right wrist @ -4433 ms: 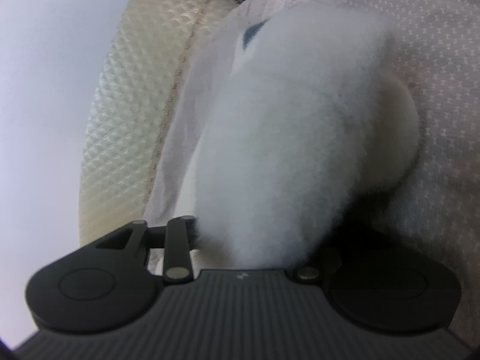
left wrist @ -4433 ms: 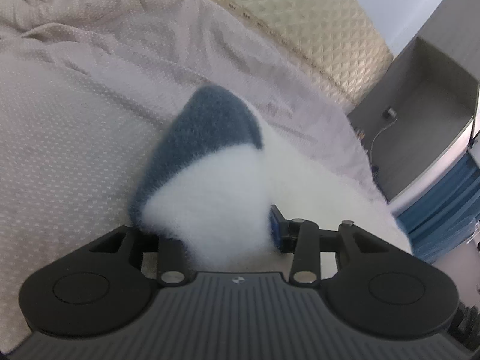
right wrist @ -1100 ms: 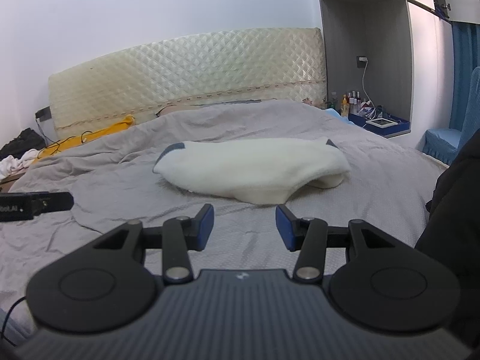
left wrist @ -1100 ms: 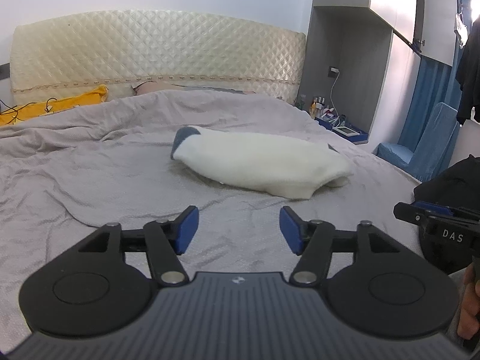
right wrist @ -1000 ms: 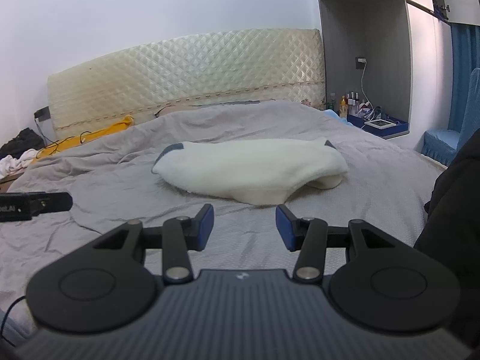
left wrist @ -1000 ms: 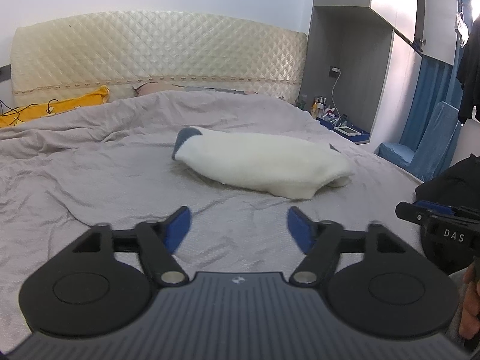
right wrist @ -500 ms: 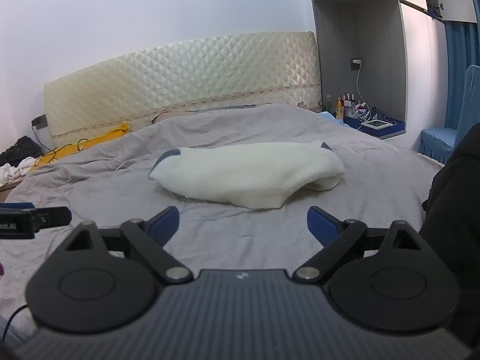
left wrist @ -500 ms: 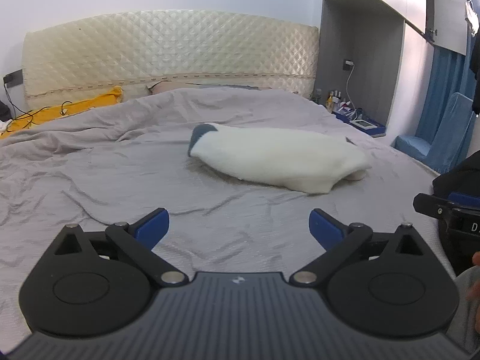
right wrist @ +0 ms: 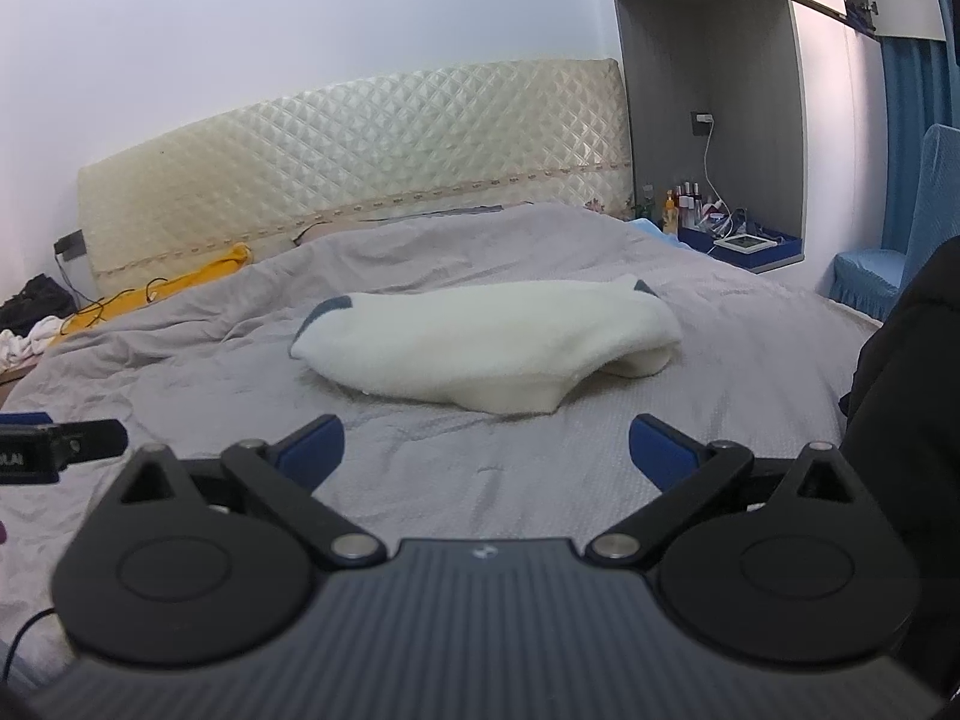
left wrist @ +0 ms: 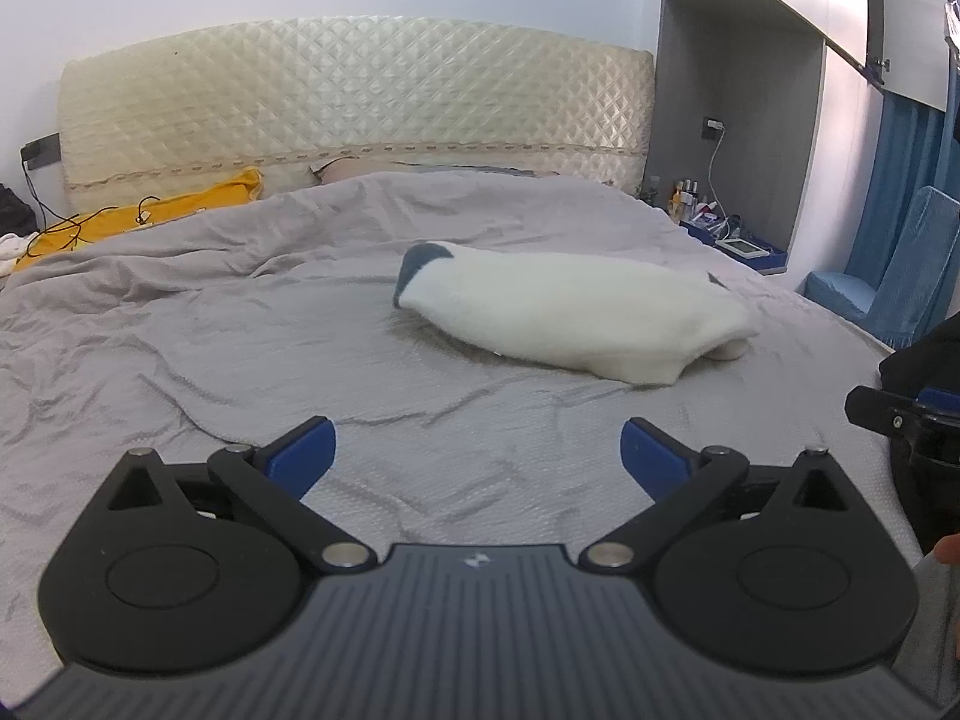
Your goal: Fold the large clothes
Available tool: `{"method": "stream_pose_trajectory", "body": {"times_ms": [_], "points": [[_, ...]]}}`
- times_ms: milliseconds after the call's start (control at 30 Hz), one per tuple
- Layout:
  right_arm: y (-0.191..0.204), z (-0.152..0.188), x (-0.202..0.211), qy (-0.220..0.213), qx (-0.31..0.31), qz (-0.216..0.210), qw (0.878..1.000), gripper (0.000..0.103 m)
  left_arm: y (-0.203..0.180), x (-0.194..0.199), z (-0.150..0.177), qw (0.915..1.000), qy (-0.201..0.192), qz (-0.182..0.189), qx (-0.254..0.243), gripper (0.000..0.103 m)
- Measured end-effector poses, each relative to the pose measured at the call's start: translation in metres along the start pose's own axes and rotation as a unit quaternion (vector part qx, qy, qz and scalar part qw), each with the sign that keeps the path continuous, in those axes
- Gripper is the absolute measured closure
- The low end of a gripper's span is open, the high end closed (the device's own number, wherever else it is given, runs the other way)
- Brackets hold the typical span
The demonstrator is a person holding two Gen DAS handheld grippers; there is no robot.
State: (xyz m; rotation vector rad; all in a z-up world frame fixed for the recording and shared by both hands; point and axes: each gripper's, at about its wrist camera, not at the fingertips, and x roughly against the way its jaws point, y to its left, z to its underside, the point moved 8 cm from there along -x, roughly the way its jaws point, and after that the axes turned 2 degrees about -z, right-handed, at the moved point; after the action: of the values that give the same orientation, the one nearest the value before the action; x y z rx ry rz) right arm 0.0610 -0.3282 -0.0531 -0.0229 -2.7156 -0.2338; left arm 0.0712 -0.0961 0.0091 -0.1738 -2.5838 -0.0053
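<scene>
Fleece [left wrist: 576,318] lies folded mid-bed [left wrist: 180,348], well short of the headboard [left wrist: 360,96]; left tool [left wrist: 477,456] and right tool [right wrist: 486,450] both just spread wide, empty, held back near the bed's foot, so fold looks done.

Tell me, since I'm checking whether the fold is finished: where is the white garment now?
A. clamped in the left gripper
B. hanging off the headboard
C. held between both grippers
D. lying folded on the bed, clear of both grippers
D: the garment lies folded on the bed, beyond the empty, open left gripper and right gripper.
</scene>
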Motion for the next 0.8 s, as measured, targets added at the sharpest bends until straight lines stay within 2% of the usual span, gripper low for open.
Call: {"method": "stream_pose_trajectory", "body": {"times_ms": [800], "points": [[0.0025, 0.0007, 0.0002, -0.001, 0.007, 0.002, 1.000, 0.000, 0.0036, 0.0056, -0.0001, 0.9999, -0.004, -0.014, 0.001, 0.000]]}}
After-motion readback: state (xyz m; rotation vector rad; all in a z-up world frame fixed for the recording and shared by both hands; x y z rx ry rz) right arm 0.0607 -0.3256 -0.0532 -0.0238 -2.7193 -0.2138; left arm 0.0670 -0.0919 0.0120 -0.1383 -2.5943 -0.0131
